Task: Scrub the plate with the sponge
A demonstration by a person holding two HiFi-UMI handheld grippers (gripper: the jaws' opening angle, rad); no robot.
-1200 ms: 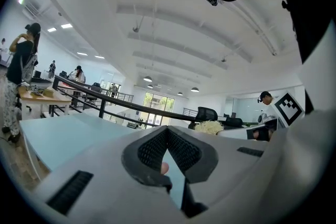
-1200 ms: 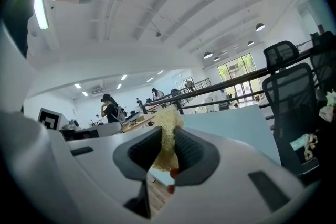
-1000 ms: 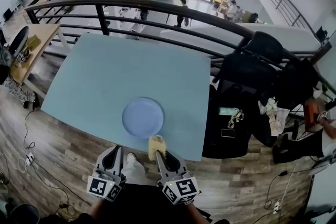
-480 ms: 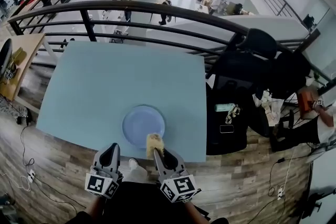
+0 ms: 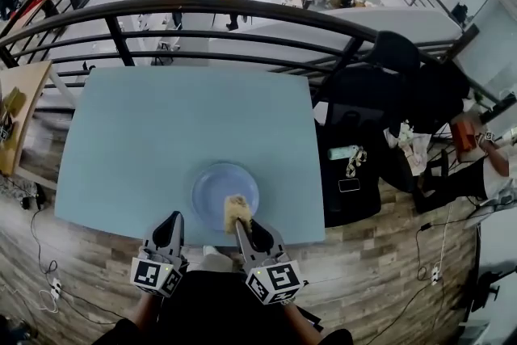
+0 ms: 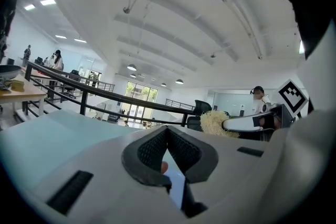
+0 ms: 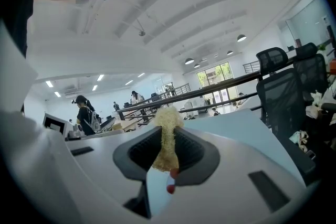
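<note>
A round pale blue plate (image 5: 220,190) lies on the light blue table (image 5: 161,125) near its front edge. My right gripper (image 5: 241,224) is shut on a yellow fibrous sponge (image 5: 236,212), and the sponge hangs over the plate's near right rim. In the right gripper view the sponge (image 7: 166,134) is pinched upright between the dark pads. My left gripper (image 5: 170,232) is shut and holds nothing; it sits at the table's front edge, left of the plate. From the left gripper view the sponge (image 6: 212,123) shows to the right.
A black railing (image 5: 202,20) runs behind the table. Black office chairs (image 5: 388,93) and a black bag (image 5: 351,174) stand close to the table's right side. Wooden floor (image 5: 97,254) lies below the front edge. A wooden desk (image 5: 12,117) stands at far left.
The right gripper has carried the sponge forward from the table's front edge onto the plate's near rim. The left gripper has kept its place beside it.
</note>
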